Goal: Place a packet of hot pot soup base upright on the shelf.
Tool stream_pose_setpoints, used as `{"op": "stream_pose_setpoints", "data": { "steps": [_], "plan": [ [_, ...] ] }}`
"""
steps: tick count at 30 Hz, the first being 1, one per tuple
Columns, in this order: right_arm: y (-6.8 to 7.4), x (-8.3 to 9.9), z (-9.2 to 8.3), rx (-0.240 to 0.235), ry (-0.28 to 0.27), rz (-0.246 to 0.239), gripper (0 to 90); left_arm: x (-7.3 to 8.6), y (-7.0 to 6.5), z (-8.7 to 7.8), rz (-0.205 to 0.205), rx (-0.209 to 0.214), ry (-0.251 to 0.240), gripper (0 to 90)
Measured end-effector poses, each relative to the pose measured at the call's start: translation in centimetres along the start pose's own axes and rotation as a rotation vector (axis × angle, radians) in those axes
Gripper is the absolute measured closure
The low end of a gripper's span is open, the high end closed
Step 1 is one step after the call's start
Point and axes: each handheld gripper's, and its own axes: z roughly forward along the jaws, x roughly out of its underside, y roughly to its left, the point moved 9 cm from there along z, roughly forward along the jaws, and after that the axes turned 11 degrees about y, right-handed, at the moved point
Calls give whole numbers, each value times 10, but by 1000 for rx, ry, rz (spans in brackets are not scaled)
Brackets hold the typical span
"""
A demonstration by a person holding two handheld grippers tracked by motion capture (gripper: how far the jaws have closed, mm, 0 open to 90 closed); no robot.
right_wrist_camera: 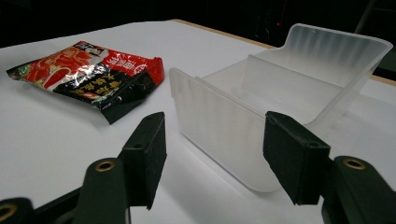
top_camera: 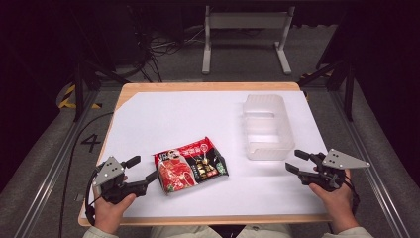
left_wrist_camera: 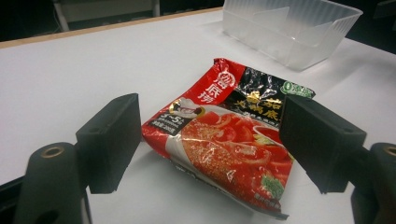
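Note:
A red and black noodle packet [top_camera: 191, 163] lies flat on the white table sheet, near the front and left of centre. My left gripper [top_camera: 142, 168] sits just left of it, open, jaws pointing at the packet [left_wrist_camera: 233, 140] with nothing between them. A clear plastic bin [top_camera: 267, 126] stands right of centre. My right gripper [top_camera: 296, 161] rests on the sheet just right of the bin's near corner, open and empty, with the bin's near wall [right_wrist_camera: 224, 126] a short way ahead of its jaws. The packet [right_wrist_camera: 91, 74] lies to the far left in the right gripper view.
The white sheet [top_camera: 198, 114] covers a wooden table [top_camera: 208, 86] with bare wood along its edges. Beyond the far edge stand a grey metal frame [top_camera: 245, 34] and loose cables [top_camera: 163, 47] on the floor. Black rails run along both sides of the table.

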Motion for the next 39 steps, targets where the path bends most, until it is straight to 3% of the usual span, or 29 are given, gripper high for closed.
{"op": "stream_pose_setpoints", "data": {
  "steps": [10, 19, 22, 26, 31, 39],
  "plan": [
    [-1, 2, 0, 12, 9, 2, 394, -30, 5, 1, 29, -8, -14, 163],
    [-1, 3, 0, 21, 10, 5, 384, -55, 3, 7, 43, 37, -3, 157],
    [0, 3, 0, 11, 12, 7, 379, -58, -2, 16, 56, 94, 34, 155],
    [0, 4, 2, 10, 16, 3, 378, -63, -4, 23, 61, 129, 49, 139],
    [0, 4, 2, 7, 16, 4, 377, -70, -4, 34, 69, 126, 64, 129],
    [0, 5, 1, 14, 16, 2, 375, -85, 0, 45, 61, 123, 49, 136]
  ]
}}
